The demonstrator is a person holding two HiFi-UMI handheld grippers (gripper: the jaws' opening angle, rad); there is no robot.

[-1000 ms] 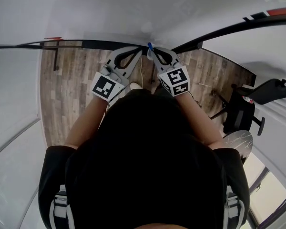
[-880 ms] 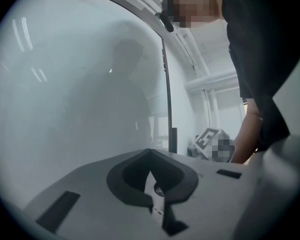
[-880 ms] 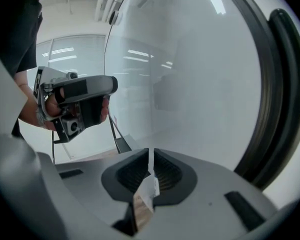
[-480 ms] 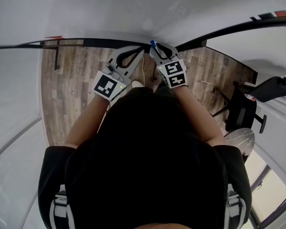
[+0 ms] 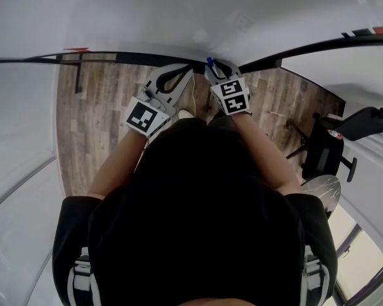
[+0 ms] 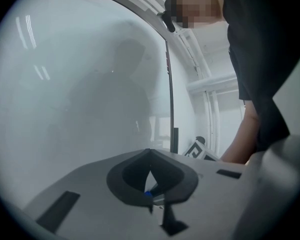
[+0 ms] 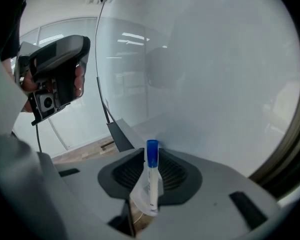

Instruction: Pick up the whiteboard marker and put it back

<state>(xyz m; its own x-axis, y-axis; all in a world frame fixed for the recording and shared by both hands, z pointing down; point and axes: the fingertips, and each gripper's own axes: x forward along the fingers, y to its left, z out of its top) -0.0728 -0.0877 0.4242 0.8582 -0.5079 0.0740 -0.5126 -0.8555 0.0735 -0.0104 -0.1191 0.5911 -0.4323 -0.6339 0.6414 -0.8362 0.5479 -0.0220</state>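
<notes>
A white whiteboard marker with a blue cap (image 7: 151, 176) stands between the jaws of my right gripper (image 7: 151, 151), cap pointing at the whiteboard (image 7: 215, 84). The jaws are opening, and the pads stand a little off the marker's barrel. In the head view the right gripper (image 5: 218, 65) noses down against the dark ledge (image 5: 147, 59) at the board's foot, with the marker's blue tip (image 5: 210, 62) just showing. My left gripper (image 5: 189, 69) hangs beside it, level and shut, with nothing held. In its own view the left gripper (image 6: 150, 153) faces the bare board.
Wood-plank floor (image 5: 96, 120) lies below the board. A black office chair (image 5: 345, 139) and a round grey stool (image 5: 322, 187) stand at the right. A glass partition (image 5: 19, 139) runs along the left. The person's head and shoulders fill the lower half of the head view.
The right gripper has sunk toward the board's ledge and tipped further down, carrying the marker with it. The left gripper has stayed where it was.
</notes>
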